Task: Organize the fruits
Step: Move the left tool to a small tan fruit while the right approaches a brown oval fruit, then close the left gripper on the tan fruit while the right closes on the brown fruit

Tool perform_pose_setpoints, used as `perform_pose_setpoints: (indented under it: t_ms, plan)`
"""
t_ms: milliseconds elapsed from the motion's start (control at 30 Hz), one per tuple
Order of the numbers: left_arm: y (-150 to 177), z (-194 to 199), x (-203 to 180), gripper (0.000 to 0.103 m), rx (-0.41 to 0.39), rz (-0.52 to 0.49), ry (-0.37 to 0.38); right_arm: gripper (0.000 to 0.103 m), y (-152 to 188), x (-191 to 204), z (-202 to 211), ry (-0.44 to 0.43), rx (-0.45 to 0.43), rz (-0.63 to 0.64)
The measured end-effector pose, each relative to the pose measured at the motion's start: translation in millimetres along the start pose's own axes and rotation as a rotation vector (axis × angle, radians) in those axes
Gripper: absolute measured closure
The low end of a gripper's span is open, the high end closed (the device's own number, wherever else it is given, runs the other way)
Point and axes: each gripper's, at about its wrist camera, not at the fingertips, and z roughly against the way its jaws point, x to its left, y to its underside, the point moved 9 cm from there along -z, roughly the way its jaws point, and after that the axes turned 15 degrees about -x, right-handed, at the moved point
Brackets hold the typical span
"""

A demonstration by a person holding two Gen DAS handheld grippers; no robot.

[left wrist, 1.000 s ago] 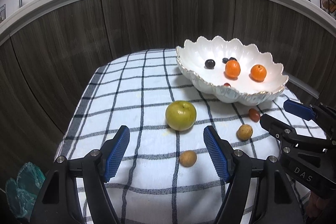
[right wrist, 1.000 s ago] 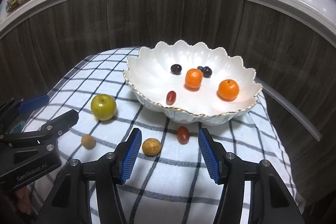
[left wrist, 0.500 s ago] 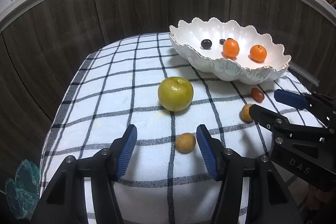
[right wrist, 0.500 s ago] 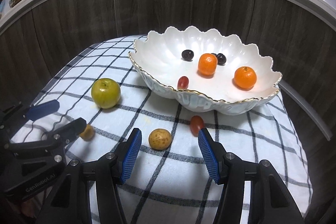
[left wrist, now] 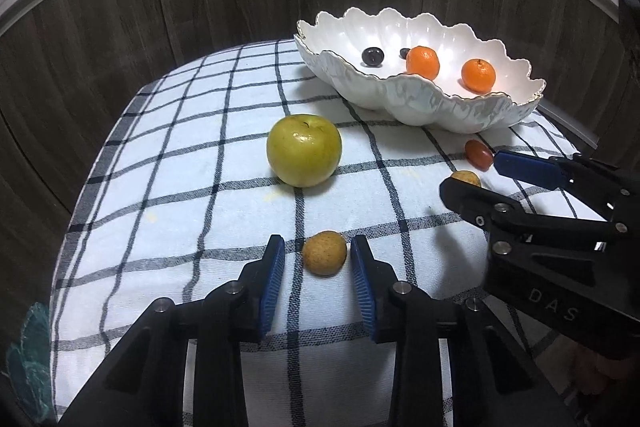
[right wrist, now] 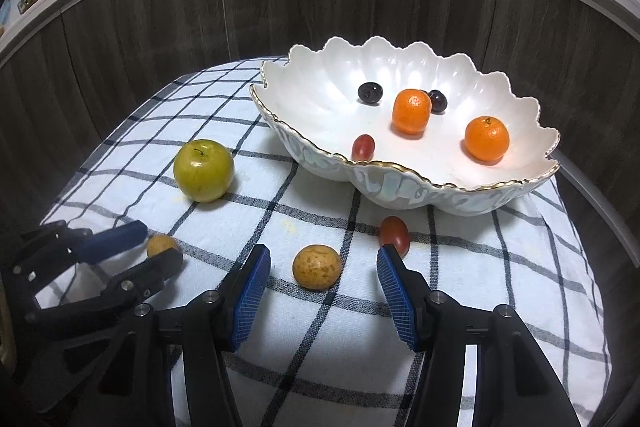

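A small tan fruit (left wrist: 324, 253) lies on the checked cloth between the pads of my left gripper (left wrist: 318, 281). Its jaws are closing, with slim gaps still showing on both sides. My right gripper (right wrist: 324, 281) stands open around a second, larger tan fruit (right wrist: 317, 267), its pads well clear of it. A red grape tomato (right wrist: 394, 233) lies just beyond its right fingertip. The green apple (left wrist: 304, 150) sits mid-cloth. The white scalloped bowl (right wrist: 304, 147) holds two oranges (right wrist: 412, 111), dark grapes and a red one.
The checked cloth (left wrist: 180, 187) drops off at the left and near edges. Dark wood panelling (right wrist: 160, 27) curves close behind the table. Each gripper shows at the other view's side: the right gripper (left wrist: 470, 174), the left gripper (right wrist: 162, 245).
Both grippers have sunk toward the cloth and closer to the fruit. The left jaws have narrowed around the small tan fruit. The right jaws keep the same width.
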Motion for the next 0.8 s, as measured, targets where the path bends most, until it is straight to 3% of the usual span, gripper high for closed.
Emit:
perform_pose_setpoints:
  t_ms: [333, 467, 800]
  plan:
    - [3, -4, -2, 0.079, 0.018, 0.006, 0.018, 0.057, 8, 4, -11, -0.010, 0.058, 0.003]
    - [3, -3, -2, 0.080, 0.017, 0.006, 0.019, 0.074, 12, 4, -15, -0.023, 0.086, -0.009]
    - [-1, 0, -2, 0.080, 0.009, 0.000, 0.010, 0.074, 10, 5, -10, -0.031, 0.068, -0.002]
